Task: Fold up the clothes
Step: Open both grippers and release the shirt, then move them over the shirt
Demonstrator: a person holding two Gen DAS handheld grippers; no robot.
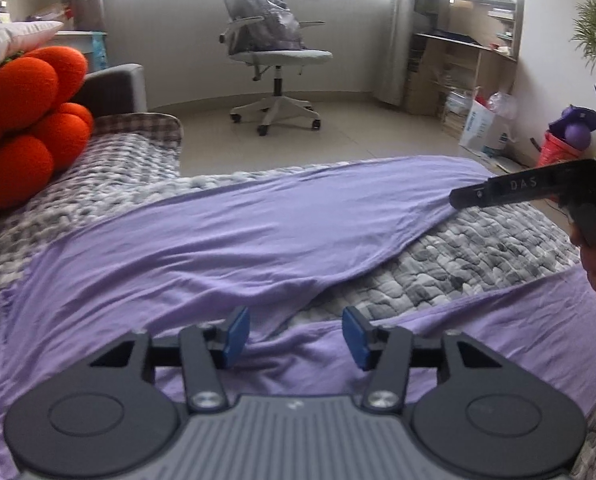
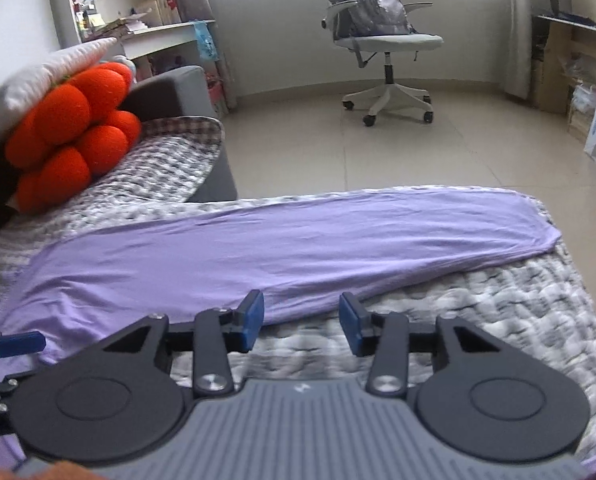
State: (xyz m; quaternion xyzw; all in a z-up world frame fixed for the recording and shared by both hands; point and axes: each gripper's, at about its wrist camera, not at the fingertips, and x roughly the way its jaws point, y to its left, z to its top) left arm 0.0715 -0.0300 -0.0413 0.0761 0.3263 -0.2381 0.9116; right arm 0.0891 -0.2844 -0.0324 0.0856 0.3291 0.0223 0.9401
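Your left claw (image 1: pixel 295 336) stands half open with nothing gripped, hovering over the purple garment (image 1: pixel 225 240). Your right claw (image 2: pixel 302 326) is likewise parted and empty (quilt showing between its pads). The garment lies spread on the grey quilted bed (image 2: pixel 478 300), stretching toward 2 o'clock. Orange cushions (image 2: pixel 73 132) sit at 10 o'clock; an office chair (image 2: pixel 382 40) stands at 12.

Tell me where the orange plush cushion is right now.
The orange plush cushion sits at the left of both views, on the grey quilt, leaning under a white pillow, beyond the purple garment.
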